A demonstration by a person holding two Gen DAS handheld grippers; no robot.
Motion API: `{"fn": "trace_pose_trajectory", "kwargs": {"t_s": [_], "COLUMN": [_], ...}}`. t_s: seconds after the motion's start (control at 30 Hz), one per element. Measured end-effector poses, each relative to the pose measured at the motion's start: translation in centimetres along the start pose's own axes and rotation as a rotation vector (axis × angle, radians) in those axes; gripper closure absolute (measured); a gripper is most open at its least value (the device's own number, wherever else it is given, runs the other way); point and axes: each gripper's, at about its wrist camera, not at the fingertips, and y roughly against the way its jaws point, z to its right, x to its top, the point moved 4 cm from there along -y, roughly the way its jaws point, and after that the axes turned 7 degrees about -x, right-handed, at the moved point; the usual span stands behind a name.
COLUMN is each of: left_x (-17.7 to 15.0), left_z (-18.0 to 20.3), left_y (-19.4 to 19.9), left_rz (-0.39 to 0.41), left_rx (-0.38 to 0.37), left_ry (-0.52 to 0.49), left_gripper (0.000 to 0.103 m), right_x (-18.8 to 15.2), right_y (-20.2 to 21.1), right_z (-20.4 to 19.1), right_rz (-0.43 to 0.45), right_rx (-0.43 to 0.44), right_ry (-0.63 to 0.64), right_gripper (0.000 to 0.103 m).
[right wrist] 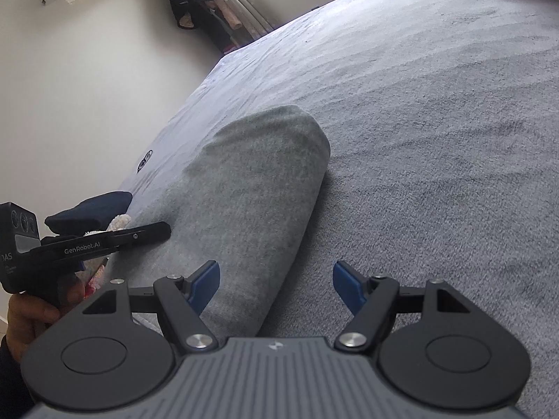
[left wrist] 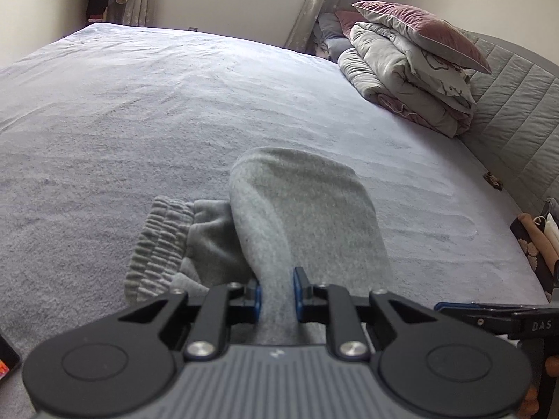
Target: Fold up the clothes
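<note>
Clearly the grey sweatpants (left wrist: 300,216) are soft, thick fleece: limp, light, quick to sag and bunch, not slippery and in no way fragile. They lie near the close edge of the bed (left wrist: 139,122), a fold of leg draped up and over, the ribbed elastic waistband (left wrist: 159,248) lying flat to its left. The left gripper (left wrist: 277,295) is closed on a pinch of that draped cloth, the blue pads pressing it from both sides. The right gripper (right wrist: 276,284) hangs with its jaws spread wide and nothing between them, its left pad just beside the rounded fold (right wrist: 258,188). To my eye a hem, the waistband or a doubled edge gives the surest hold, since a single layer would stretch and slide off the others; taking both corners of an edge would keep it square.

Further out, the bedspread is wide and bare around the garment. A stack of quilts with a mauve pillow (left wrist: 419,31) sits well apart by the padded headboard (left wrist: 517,97). A dark bundle (right wrist: 94,209) lies near the garment, by the bed's edge. Nothing blocks the fold.
</note>
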Motion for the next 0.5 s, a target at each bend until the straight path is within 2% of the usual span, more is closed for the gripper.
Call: {"fn": "trace_pose_trajectory", "kwargs": {"t_s": [0.17, 0.4, 0.5], "left_x": [0.5, -0.2, 0.0], "left_z": [-1.3, -3.2, -2.9], "left_y": [0.9, -0.6, 0.2], "left_rz": [0.018, -0.038, -0.015], "left_rx": [0.012, 0.045, 0.038], "left_ry": [0.011, 0.049, 0.033], "left_gripper": [0.086, 0.085, 0.085], "right_x": [-0.1, -0.2, -0.1], "right_y": [-0.1, -0.3, -0.1], "right_z": [0.0, -0.2, -0.2], "right_rz": [-0.003, -0.007, 0.0], "right_rx": [0.002, 0.003, -0.003], "right_ry": [0.007, 0.018, 0.028], "right_gripper": [0.028, 0.028, 0.028]}}
